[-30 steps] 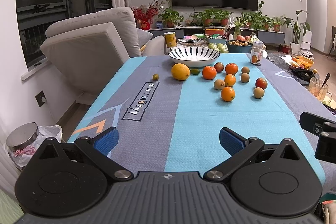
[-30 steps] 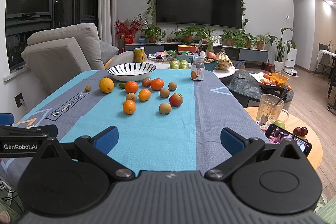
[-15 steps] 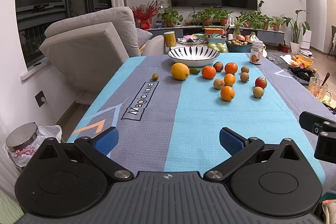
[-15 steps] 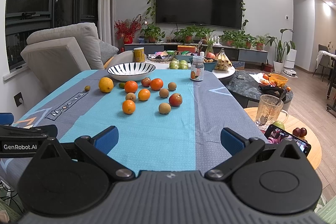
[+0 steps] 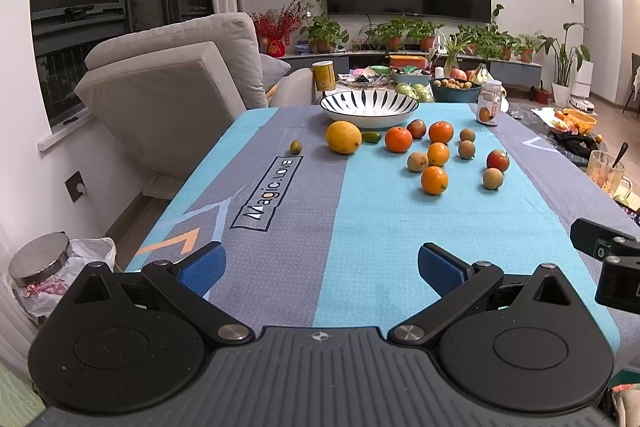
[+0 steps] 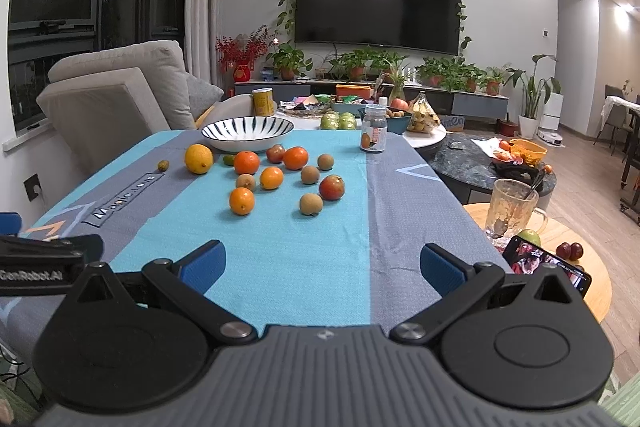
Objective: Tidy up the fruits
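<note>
Left wrist view shows the left gripper [image 5: 318,263] spread wide and empty above the near end of the tablecloth [image 5: 360,227]; the right gripper [image 6: 322,263] is likewise released, holding nothing. Fruits [image 5: 434,180] lie scattered at the far end — oranges, a lemon [image 5: 343,137], small brown ones — just before the empty striped bowl [image 5: 369,105]. Sorting has not yet begun, I judge; the next move calls for reaching forward to the nearest orange [image 6: 241,201].
</note>
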`<state>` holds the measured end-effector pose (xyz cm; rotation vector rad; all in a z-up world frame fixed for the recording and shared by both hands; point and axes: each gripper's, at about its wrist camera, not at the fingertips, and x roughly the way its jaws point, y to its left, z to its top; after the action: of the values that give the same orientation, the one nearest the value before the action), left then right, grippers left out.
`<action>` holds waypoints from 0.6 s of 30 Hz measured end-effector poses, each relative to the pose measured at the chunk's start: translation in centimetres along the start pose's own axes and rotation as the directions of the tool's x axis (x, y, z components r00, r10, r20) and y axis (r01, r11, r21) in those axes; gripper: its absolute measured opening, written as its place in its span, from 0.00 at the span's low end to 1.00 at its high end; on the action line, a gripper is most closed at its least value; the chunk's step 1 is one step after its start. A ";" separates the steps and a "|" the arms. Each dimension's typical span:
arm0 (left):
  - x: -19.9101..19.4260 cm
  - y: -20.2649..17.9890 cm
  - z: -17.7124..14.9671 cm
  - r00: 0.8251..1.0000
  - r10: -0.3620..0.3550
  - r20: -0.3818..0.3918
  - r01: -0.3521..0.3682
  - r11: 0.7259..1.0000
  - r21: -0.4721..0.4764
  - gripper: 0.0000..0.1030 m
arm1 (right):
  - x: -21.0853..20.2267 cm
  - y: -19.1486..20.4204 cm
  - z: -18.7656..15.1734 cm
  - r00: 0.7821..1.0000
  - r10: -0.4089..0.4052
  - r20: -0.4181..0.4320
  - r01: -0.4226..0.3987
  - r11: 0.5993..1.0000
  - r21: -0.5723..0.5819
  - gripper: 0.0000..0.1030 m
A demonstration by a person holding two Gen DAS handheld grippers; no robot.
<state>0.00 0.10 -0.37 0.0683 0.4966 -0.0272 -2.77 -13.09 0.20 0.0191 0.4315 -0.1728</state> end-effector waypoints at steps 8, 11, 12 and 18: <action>1.4 -0.4 -0.2 0.999 -0.024 -0.033 0.025 0.999 0.021 1.00 | 1.3 -0.9 -0.7 0.999 -0.013 -0.031 0.013 1.000 0.016 0.69; 1.2 -0.5 -0.4 0.999 -0.026 -0.040 0.027 0.999 0.024 1.00 | 1.5 -1.0 -0.9 0.999 -0.027 -0.037 0.028 0.999 0.019 0.69; 1.0 -0.6 -0.5 0.999 -0.027 -0.036 0.028 0.999 0.026 1.00 | 1.4 -1.1 -0.9 0.999 -0.030 -0.044 0.031 0.999 0.022 0.69; 0.0 -0.6 -0.2 0.998 -0.059 -0.021 0.059 0.998 0.026 1.00 | 0.1 -0.9 -0.5 1.000 -0.021 -0.014 0.021 0.999 0.036 0.69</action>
<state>-0.12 -0.45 -0.59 0.0796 0.5180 -0.0910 -3.03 -13.97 -0.25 0.0514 0.4418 -0.2012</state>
